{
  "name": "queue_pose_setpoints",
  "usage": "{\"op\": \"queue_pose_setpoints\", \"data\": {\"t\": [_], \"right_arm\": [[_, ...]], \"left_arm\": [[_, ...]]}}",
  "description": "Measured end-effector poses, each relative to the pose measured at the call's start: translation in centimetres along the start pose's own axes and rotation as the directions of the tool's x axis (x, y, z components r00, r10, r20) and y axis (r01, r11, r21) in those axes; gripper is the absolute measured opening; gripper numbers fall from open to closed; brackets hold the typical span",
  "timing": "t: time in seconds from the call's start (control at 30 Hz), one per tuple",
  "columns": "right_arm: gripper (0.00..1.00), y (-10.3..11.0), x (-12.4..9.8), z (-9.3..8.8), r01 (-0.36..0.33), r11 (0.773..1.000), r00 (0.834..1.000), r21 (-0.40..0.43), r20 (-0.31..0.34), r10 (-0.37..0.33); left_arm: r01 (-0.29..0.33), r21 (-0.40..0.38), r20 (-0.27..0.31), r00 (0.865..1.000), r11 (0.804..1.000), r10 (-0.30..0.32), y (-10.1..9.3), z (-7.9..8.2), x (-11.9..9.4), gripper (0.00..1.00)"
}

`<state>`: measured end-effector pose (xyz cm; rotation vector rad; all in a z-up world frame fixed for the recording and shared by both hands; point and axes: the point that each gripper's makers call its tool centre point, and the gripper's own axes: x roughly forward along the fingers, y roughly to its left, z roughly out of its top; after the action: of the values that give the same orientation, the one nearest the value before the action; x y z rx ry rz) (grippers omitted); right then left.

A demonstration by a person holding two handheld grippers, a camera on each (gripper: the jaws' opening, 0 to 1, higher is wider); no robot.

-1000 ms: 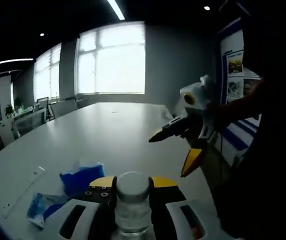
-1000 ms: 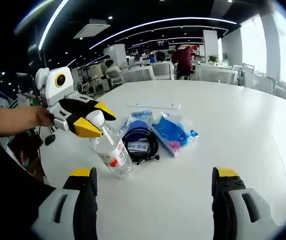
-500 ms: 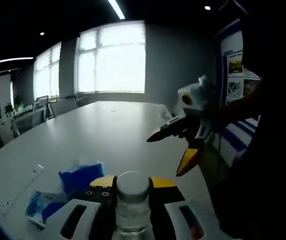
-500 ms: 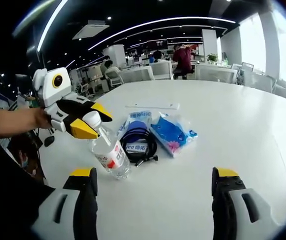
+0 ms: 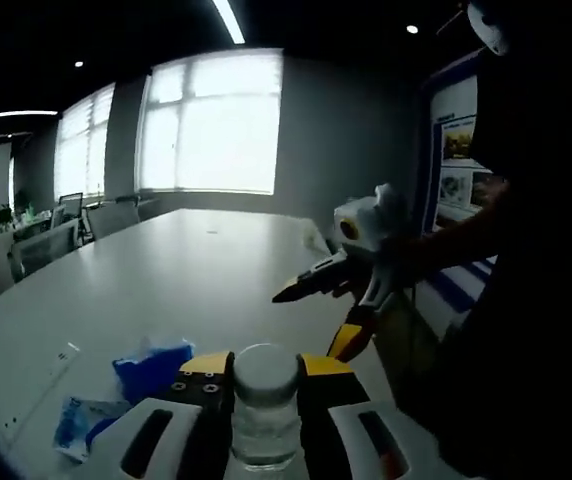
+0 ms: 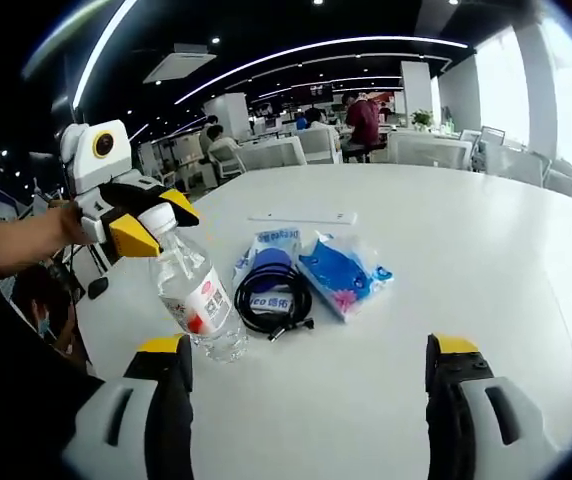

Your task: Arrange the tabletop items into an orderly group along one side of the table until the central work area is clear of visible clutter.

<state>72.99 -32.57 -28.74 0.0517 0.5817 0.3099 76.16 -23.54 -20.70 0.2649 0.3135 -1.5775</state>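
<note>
Left gripper (image 6: 149, 226) pinching clear plastic water bottle's (image 6: 194, 300) neck, tilted on white table (image 6: 486, 260), right gripper (image 6: 306, 375) spread wide, coiled black cable (image 6: 271, 295) at bottle's 3 o'clock.

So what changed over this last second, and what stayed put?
The left claw, shut on the water bottle at its neck, has tipped it more upright and drawn it along the table away from the cable coil. The coil, the blue packets and the open right claw look unchanged.
</note>
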Motion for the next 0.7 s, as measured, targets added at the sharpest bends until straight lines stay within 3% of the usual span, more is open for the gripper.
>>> {"op": "queue_pose_setpoints", "data": {"t": [0.13, 0.3, 0.4, 0.7], "right_arm": [[1.00, 0.5, 0.5, 0.2, -0.012, 1.000, 1.000, -0.017, -0.005, 0.012], [1.00, 0.9, 0.7, 1.4, -0.024, 1.000, 0.999, -0.014, 0.022, 0.024], [1.00, 1.2, 0.8, 2.0, -0.032, 0.999, 0.999, -0.024, 0.027, 0.032], [1.00, 1.2, 1.0, 2.2, -0.034, 0.999, 0.999, -0.017, 0.030, 0.035]], "left_arm": [[-0.005, 0.064, -0.007, 1.000, 0.998, 0.006, 1.0, 1.9, -1.6, 0.21], [-0.016, 0.078, -0.005, 1.000, 0.997, 0.017, 2.7, 3.4, -3.6, 0.21], [-0.026, 0.107, -0.011, 1.000, 0.994, 0.027, 3.4, 3.9, -4.8, 0.21], [-0.065, 0.096, -0.036, 0.997, 0.993, 0.069, 6.7, 4.2, -8.8, 0.21]]}}
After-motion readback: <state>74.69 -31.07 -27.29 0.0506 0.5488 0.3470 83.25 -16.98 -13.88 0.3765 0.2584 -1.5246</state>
